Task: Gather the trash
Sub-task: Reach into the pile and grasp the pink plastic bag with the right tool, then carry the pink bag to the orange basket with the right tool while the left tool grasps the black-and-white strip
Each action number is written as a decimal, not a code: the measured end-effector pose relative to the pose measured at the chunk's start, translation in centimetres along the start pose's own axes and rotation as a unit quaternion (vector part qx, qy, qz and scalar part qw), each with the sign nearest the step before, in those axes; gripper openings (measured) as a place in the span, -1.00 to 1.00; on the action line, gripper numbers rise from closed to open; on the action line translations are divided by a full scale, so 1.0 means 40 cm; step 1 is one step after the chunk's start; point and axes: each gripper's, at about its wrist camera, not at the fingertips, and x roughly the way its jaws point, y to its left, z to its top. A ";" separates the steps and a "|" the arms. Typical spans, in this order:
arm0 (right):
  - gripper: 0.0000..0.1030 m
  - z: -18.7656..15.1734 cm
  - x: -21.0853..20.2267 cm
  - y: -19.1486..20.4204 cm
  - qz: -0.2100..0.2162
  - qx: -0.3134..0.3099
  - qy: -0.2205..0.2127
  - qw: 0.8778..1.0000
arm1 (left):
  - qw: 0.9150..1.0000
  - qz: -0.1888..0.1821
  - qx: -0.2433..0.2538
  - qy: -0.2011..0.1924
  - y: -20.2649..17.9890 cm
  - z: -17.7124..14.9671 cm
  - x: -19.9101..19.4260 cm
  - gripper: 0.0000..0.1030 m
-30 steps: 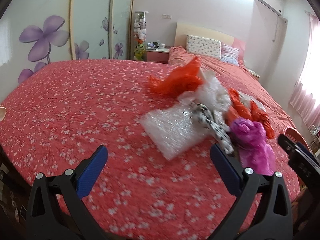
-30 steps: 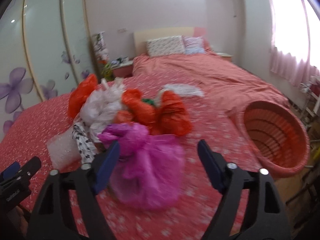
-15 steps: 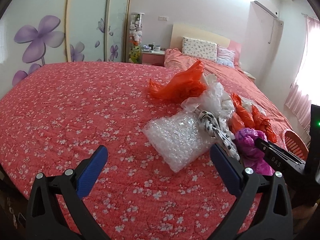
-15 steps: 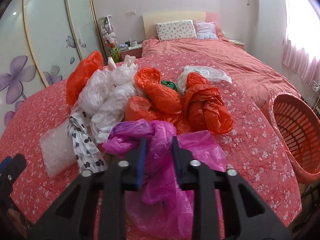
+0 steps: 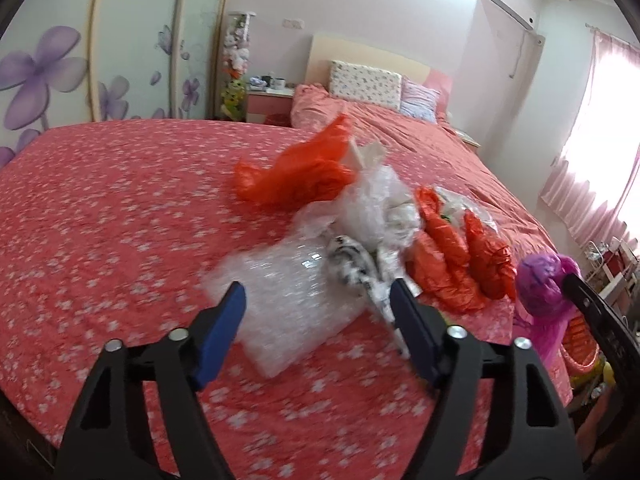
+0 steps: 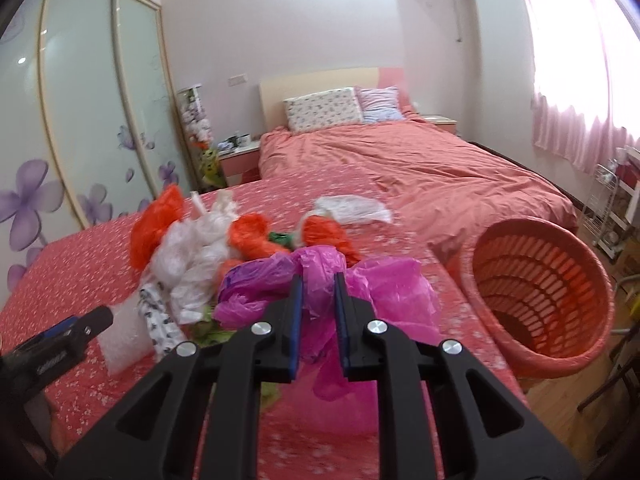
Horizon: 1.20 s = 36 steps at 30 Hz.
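Observation:
A heap of plastic trash lies on the red flowered bed (image 5: 100, 208): orange bags (image 5: 296, 172), white bags (image 5: 376, 204), a bubble-wrap sheet (image 5: 288, 284), a black-and-white spotted piece (image 5: 356, 264). My right gripper (image 6: 318, 300) is shut on a magenta plastic bag (image 6: 384, 284) and holds it lifted above the bed's edge; the bag also shows in the left wrist view (image 5: 540, 284). My left gripper (image 5: 316, 312) is open, its blue pads either side of the bubble wrap, just above it.
An orange slatted laundry basket (image 6: 540, 292) stands tilted at the bed's right edge. A second bed with pillows (image 6: 320, 110) lies behind. A wardrobe with purple flowers (image 6: 80, 120) is at the left, a nightstand (image 5: 268, 100) beyond.
My right gripper closed on the magenta bag and lifted it off the bed, toward the right. My left gripper moved forward over the bubble wrap and narrowed somewhat.

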 end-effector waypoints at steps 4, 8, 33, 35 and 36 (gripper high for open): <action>-0.70 -0.005 -0.010 -0.034 -0.011 0.007 -0.002 1.000 | 1.000 0.006 0.014 0.015 -0.041 0.023 0.055 0.07; -0.70 -0.012 -0.009 -0.058 -0.017 0.009 0.003 1.000 | 0.999 0.018 0.014 0.045 -0.055 0.027 0.114 -0.19; -0.70 -0.003 -0.083 -0.083 -0.013 0.019 -0.021 1.000 | 0.999 -0.030 0.043 -0.012 -0.062 0.051 -0.058 -0.78; -0.70 0.000 -0.093 -0.087 -0.013 0.021 -0.026 0.999 | 0.998 -0.041 0.045 -0.017 -0.081 0.058 -0.076 -0.78; -0.70 0.002 -0.099 -0.091 -0.013 0.022 -0.029 0.999 | 0.998 -0.045 0.047 -0.019 -0.089 0.061 -0.081 -0.78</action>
